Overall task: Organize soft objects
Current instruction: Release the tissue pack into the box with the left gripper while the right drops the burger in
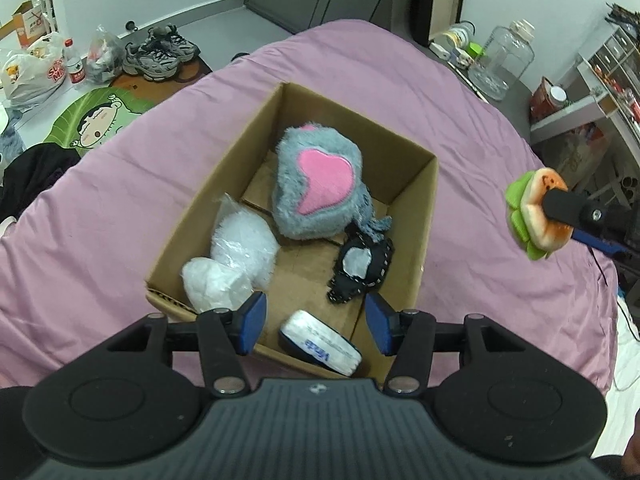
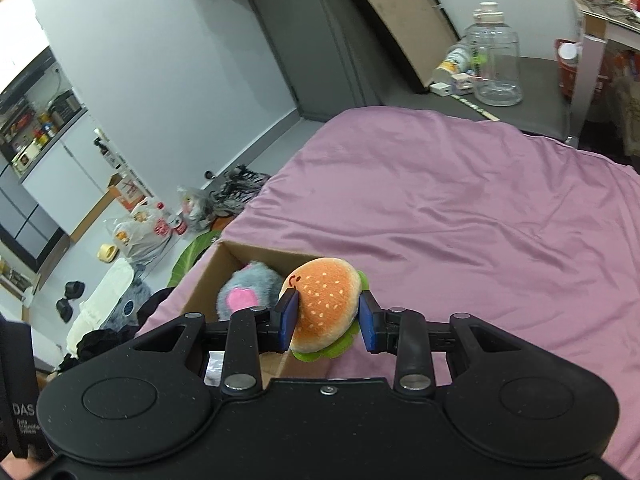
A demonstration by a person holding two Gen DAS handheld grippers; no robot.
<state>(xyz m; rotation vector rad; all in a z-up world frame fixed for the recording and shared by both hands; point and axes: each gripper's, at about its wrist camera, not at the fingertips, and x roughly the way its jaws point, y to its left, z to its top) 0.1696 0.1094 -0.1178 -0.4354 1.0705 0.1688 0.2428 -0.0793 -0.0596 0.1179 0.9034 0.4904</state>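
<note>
Right wrist view: my right gripper (image 2: pixel 329 317) jaws clamp the burger plush (image 2: pixel 325 304) by its sides, cardboard box (image 2: pixel 208 276) just ahead-left, ready to drop. Left gripper (image 1: pixel 316 322) hangs part-open, empty, over the box holding the grey plush (image 1: pixel 316 184).

**Matching black rigs, blue pads**

Up front, the left gripper (image 1: pixel 315 328) shows a ribbed black body, two round dished side discs and black link arms pinned with silver rivets. Its fingers (image 1: pixel 251 323) wear flat blue pads. A small screw sits at top centre. The right gripper (image 2: pixel 328 322) repeats it: speckled black plastic, silver pins, blue-padded fingers (image 2: pixel 289 320), one central screw.
</note>
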